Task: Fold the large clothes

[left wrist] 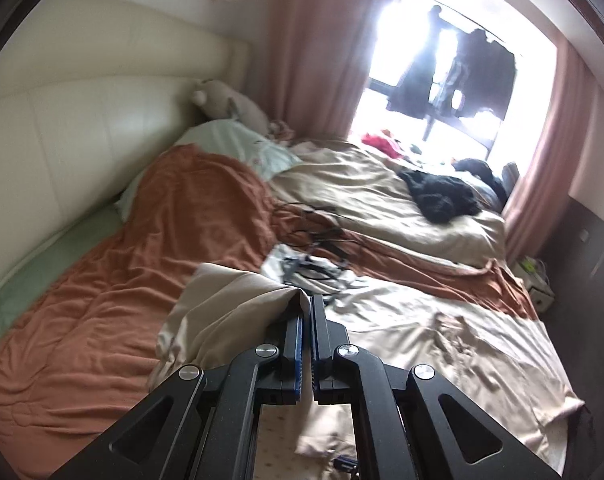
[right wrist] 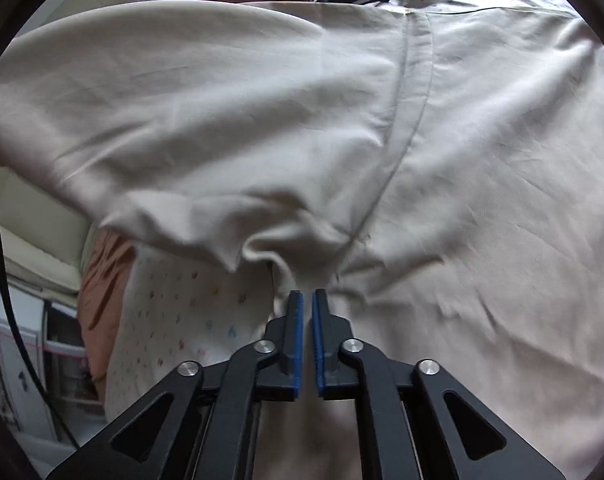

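Note:
A large cream garment (left wrist: 442,320) with a dark printed graphic lies spread on the bed. My left gripper (left wrist: 306,300) is shut on a raised fold of the cream garment, which drapes to the left of the fingers. In the right wrist view the same cream garment (right wrist: 302,120) fills the frame, folded over itself with a seam running down it. My right gripper (right wrist: 306,294) is shut on a bunched edge of the garment.
A rust-orange blanket (left wrist: 141,260) covers the bed's left side, by a cream headboard (left wrist: 81,120). A beige duvet (left wrist: 362,192) with dark clothes (left wrist: 442,196) lies farther back near the bright window. A white sheet with small coloured prints (right wrist: 173,340) lies under the garment.

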Action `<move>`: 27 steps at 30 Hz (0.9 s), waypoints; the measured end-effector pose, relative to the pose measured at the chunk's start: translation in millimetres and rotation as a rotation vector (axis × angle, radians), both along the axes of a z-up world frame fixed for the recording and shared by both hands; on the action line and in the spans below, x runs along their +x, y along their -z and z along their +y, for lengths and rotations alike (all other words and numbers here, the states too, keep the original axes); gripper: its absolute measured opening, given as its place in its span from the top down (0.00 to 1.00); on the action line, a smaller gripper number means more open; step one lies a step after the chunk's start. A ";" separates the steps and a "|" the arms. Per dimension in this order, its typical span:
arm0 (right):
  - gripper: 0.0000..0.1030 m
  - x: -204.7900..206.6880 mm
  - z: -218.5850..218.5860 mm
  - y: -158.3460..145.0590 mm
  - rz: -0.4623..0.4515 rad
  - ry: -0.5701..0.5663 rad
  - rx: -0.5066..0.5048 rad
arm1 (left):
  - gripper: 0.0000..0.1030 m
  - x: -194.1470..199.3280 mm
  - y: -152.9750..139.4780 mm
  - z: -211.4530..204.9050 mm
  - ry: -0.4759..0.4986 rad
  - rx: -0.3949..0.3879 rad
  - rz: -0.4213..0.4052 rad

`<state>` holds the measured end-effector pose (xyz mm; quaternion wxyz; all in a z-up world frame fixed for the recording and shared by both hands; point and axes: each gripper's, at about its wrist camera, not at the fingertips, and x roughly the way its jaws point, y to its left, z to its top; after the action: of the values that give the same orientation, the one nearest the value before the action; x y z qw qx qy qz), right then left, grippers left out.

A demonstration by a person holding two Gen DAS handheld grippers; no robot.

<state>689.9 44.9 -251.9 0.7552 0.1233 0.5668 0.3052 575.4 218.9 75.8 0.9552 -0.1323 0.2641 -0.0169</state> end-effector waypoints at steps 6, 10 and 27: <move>0.63 -37.0 -83.2 -50.8 -0.134 0.027 -0.026 | 0.97 -2.9 -10.8 -48.9 0.063 0.028 0.002; 0.62 -62.0 -165.7 -73.6 -0.186 0.094 -0.097 | 0.97 -4.0 -14.0 -83.6 0.097 0.055 0.014; 0.40 -92.5 -377.0 -98.3 -0.231 0.408 -0.075 | 0.97 13.6 28.2 -238.2 0.168 0.055 0.192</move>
<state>597.4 -332.2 -153.6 0.8652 0.1711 0.4510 0.1371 589.0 -19.3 47.6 0.9241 -0.0846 0.3647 -0.0769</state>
